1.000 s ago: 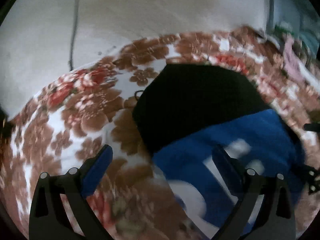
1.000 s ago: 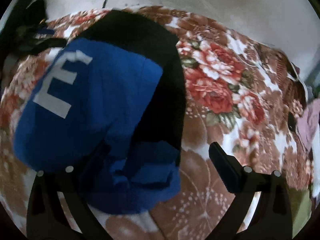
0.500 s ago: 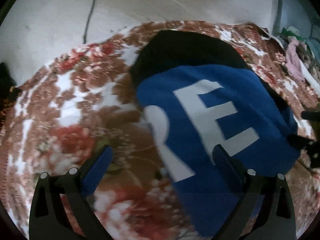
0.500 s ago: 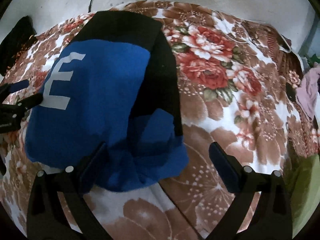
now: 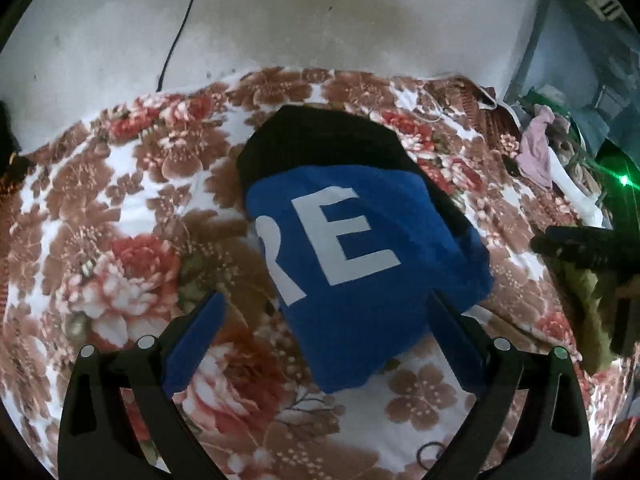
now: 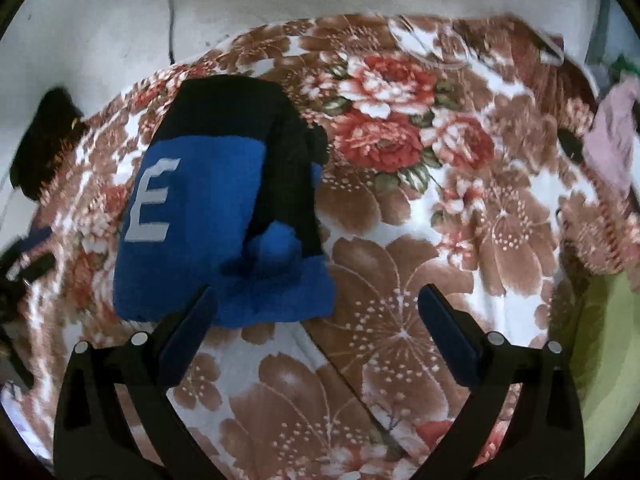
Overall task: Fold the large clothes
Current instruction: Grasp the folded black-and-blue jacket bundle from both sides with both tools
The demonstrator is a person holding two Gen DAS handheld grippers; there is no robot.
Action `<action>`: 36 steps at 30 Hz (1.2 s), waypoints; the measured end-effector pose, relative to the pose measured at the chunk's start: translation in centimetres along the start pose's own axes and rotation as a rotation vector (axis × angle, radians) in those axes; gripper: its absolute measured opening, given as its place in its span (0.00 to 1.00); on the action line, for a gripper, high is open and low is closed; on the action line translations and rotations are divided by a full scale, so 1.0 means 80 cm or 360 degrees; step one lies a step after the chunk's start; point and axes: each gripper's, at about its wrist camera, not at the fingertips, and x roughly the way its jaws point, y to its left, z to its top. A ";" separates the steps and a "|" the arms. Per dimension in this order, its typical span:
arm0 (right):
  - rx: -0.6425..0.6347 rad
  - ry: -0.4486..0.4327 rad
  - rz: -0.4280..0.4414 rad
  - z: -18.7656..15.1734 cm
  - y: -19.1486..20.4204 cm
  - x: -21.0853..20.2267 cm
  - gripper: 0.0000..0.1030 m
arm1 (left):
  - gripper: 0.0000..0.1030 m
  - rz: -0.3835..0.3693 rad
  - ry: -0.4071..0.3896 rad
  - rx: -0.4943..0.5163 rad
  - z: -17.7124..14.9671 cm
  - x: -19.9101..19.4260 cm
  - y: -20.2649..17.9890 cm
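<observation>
Both grippers hang over the bed with nothing between their fingers; the left gripper (image 5: pixel 325 316) has its jaws spread wide, its right finger crossing in front of the near edge of the folded garment (image 5: pixel 360 256) without gripping it; the right gripper (image 6: pixel 318 316) is spread just as wide, its left finger overlapping the garment's near blue corner in that view, its right finger over bare blanket; the garment, blue and black with large white letters "RE" on the blue panel, lies folded into a compact bundle on the floral blanket (image 5: pixel 120 216), black part toward the wall (image 5: pixel 320 16), blue part nearer the grippers; on its right side a blue sleeve or flap (image 6: pixel 276 268) is bunched up loosely; a black cable (image 5: pixel 178 36) runs down the wall behind the bed; a pink cloth (image 5: pixel 538 148) lies among clutter off the bed's right side.
</observation>
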 end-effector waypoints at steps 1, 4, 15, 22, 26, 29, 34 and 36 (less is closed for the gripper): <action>0.0015 0.0045 0.0023 0.008 -0.012 0.007 0.95 | 0.95 -0.0003 0.0008 0.0016 0.000 0.007 0.002; 0.0038 0.0095 0.0045 0.023 -0.027 0.022 0.95 | 0.95 -0.0013 0.0043 0.0020 0.004 0.030 0.008; 0.0021 0.0283 0.0365 0.097 0.003 0.148 0.95 | 0.95 -0.0277 0.0127 -0.0310 0.034 0.130 0.091; 0.0111 0.0402 0.0533 0.109 0.008 0.212 0.95 | 0.96 -0.0516 0.0392 -0.0348 0.033 0.206 0.091; 0.0097 0.0461 0.0602 0.109 0.010 0.229 0.95 | 0.96 -0.0641 0.0514 -0.0466 0.023 0.237 0.104; 0.0121 0.0537 0.0660 0.109 0.006 0.250 0.95 | 0.96 -0.0658 0.0514 -0.0398 0.020 0.248 0.103; 0.0169 0.0513 0.0755 0.099 -0.007 0.265 0.96 | 0.95 -0.0735 0.0467 -0.0401 0.023 0.255 0.088; 0.0189 0.0506 0.0775 0.093 -0.008 0.260 0.96 | 0.87 -0.0794 0.0458 -0.0447 0.021 0.255 0.083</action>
